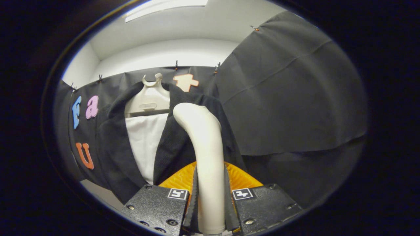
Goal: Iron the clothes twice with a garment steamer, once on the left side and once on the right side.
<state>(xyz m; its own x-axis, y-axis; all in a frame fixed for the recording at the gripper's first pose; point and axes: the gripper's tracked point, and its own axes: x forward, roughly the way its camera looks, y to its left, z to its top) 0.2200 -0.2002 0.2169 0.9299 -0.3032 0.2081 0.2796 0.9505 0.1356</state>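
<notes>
Both fingers of hand-held gripper point(210, 200) clamp steamer handle point(205, 147) (head against dark jacket point(170, 144) beyond).

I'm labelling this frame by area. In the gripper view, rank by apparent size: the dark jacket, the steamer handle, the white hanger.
1. Dark jacket.
2. Steamer handle, clamped in the claw; being nearest the camera inflates it.
3. White hanger, partly hidden under the jacket.

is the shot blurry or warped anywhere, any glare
Gripper view: fisheye bends the wall cloth's top edge and the ceiling light, which blows out white; the steamer handle, clamped in the gripper, looks oversized but sharp; the dark jacket loses fold detail.
</notes>
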